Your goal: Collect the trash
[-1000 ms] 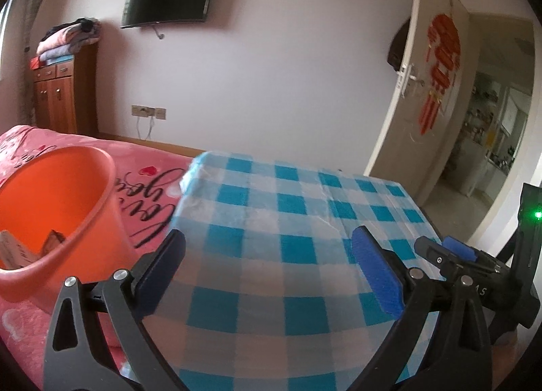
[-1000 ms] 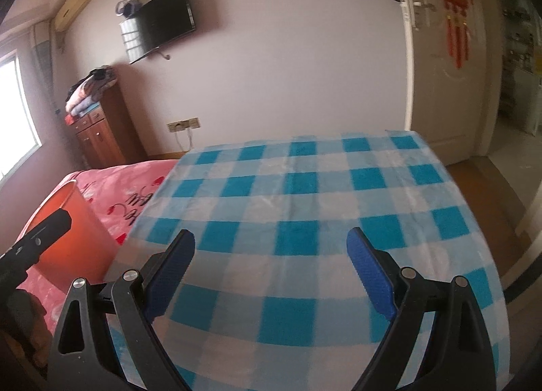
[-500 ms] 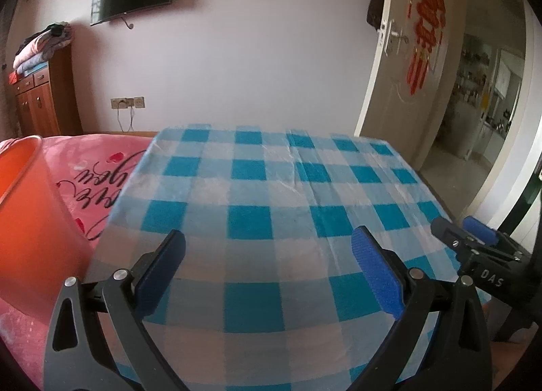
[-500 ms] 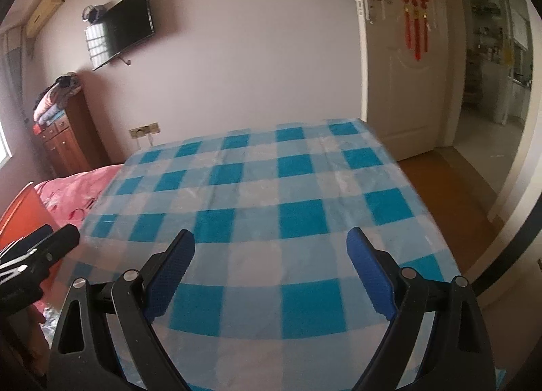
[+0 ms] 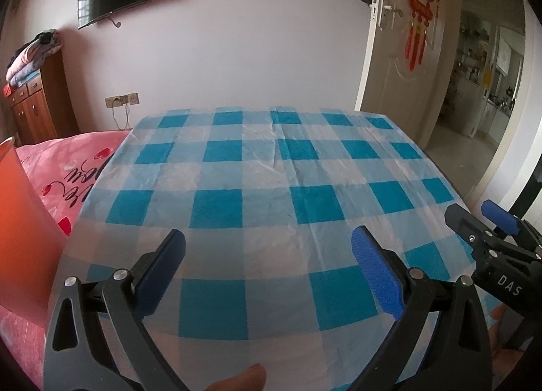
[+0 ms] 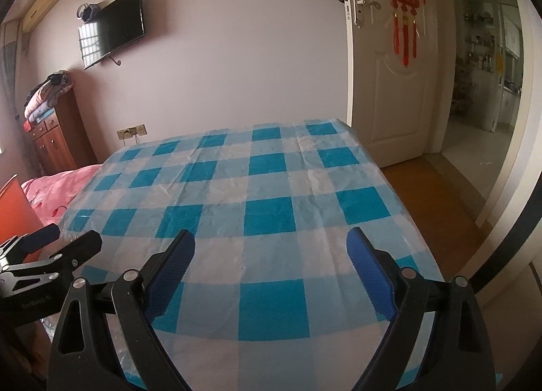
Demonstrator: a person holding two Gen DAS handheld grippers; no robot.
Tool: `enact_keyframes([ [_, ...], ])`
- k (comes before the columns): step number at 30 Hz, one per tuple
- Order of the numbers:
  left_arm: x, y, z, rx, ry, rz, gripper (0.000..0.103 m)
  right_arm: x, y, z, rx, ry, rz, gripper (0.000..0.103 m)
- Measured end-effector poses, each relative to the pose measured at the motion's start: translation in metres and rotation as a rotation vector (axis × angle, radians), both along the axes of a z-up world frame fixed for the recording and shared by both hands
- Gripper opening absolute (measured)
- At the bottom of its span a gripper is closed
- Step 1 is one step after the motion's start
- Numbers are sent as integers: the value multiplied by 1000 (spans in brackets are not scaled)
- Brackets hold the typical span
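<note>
Hovering above the checked counter point(image 5: 271, 171) with the left gripper point(image 5: 268, 233) and the right gripper point(image 6: 270, 233) side by side, both pairs of fingers spread wide and pinching nothing. Cannot find any trash on the cloth in either view, so cannot tell where the next piece lies, or whether any is left at all. Possibly lying somewhere off the counter, or already inside the orange bin point(image 5: 20, 221), seen just beside the counter's left edge by the pink bed point(image 5: 67, 160), with its inside out of view. Judging from the task alone, probably light, soft, crushable scraps. Best pinched gently at a raised crease or a free corner, without snagging the thin, wrinkled, slippery-looking cloth underneath.
</note>
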State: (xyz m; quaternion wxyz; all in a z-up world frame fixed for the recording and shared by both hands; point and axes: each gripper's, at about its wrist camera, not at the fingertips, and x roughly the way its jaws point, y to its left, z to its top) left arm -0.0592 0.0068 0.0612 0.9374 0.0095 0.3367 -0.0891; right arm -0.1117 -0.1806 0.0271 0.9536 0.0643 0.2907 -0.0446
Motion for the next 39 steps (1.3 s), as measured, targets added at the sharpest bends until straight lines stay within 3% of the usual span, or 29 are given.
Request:
enact_keyframes([
  [21, 9, -23, -17, 1, 40, -2, 99, 4, -14, -12, 20, 18, 11, 90],
  [34, 37, -26, -51, -16, 201, 28, 99, 36, -14, -39, 20, 204, 5, 94],
  [39, 40, -30, -55, 7, 218, 43, 99, 46, -9, -51, -11, 283, 5, 94],
])
